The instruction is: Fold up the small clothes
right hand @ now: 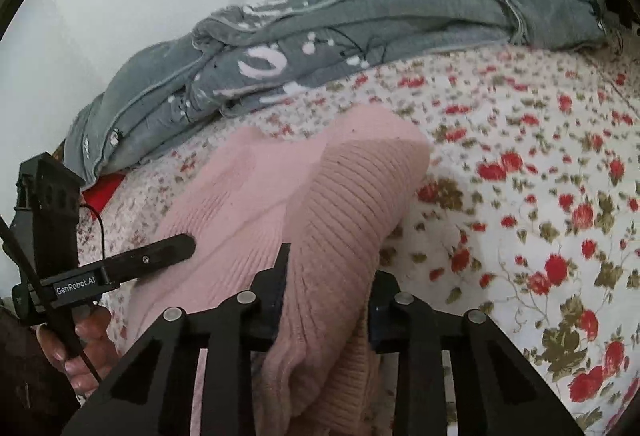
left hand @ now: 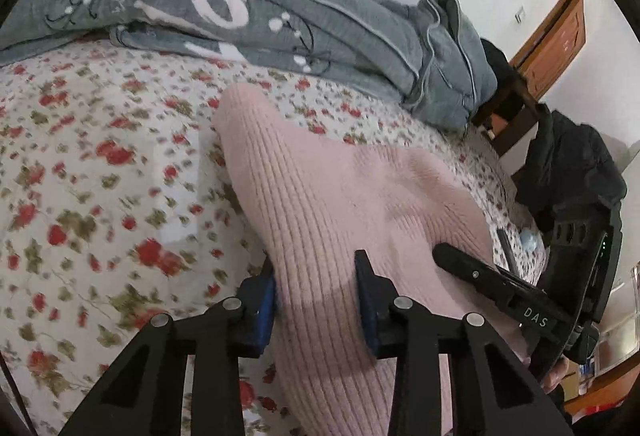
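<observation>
A pink ribbed knit garment (left hand: 320, 180) lies on the flowered bed sheet (left hand: 100, 164) and rises toward both grippers. My left gripper (left hand: 315, 270) is shut on its near edge, with the knit filling the gap between the blue pads. A bunched fold of the same garment (right hand: 340, 196) sits pinched in my right gripper (right hand: 334, 270), which is shut on it. In the left wrist view one finger (left hand: 472, 270) of the right gripper lies against the garment's right side. In the right wrist view a finger (right hand: 160, 256) of the left gripper touches its left side.
A rumpled grey quilt (left hand: 248, 16) with white print lies along the back of the bed against the white wall. Dark clothing (left hand: 572, 160) hangs over a chair off the bed's right end, near a brown door (left hand: 556, 36). A hand (right hand: 80, 348) holds the left gripper.
</observation>
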The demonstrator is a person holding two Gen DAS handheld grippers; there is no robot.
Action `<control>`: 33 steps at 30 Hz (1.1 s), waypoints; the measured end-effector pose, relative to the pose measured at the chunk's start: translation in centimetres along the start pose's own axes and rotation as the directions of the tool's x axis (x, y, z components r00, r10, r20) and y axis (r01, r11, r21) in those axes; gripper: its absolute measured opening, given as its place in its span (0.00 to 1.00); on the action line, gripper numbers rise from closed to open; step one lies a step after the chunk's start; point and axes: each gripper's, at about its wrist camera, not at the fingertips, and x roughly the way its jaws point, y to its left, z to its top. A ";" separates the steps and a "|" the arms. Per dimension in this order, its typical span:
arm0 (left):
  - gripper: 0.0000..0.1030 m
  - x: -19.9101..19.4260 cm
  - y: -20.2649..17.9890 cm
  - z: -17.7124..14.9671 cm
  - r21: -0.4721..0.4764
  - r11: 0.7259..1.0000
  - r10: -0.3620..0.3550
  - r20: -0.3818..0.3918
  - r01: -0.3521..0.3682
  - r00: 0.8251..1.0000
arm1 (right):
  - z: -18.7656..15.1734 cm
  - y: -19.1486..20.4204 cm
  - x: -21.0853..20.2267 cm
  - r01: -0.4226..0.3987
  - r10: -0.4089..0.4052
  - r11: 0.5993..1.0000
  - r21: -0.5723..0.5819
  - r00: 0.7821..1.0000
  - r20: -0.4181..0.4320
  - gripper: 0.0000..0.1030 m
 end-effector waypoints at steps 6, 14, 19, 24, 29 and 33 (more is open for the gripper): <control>0.33 -3.1 2.0 2.2 -0.001 0.997 0.081 0.053 -0.081 0.995 | 2.4 3.7 1.6 -0.052 0.052 0.998 -0.045 0.999 0.003 0.26; 0.35 -3.7 7.2 1.7 -0.015 0.979 0.203 0.036 -0.203 0.979 | 2.0 8.1 7.6 -0.109 0.104 0.991 -0.081 0.992 -0.073 0.27; 0.47 -2.9 8.6 0.5 -0.027 0.978 0.206 0.037 -0.205 0.978 | 0.6 10.0 8.8 0.056 -0.067 0.974 -0.221 0.997 -0.042 0.40; 0.49 -4.6 8.3 1.6 -0.005 0.976 0.218 0.098 -0.218 0.971 | 1.4 10.4 5.3 0.115 -0.104 0.935 -0.334 0.993 0.049 0.46; 0.49 -4.0 7.9 4.5 0.014 0.980 0.193 0.147 -0.197 0.970 | 3.6 10.5 4.5 0.155 -0.114 0.929 -0.336 0.984 0.139 0.37; 0.49 -2.1 7.9 6.0 0.056 0.981 0.176 0.140 -0.185 0.974 | 4.1 9.9 7.9 0.118 -0.109 0.936 -0.333 0.993 0.048 0.14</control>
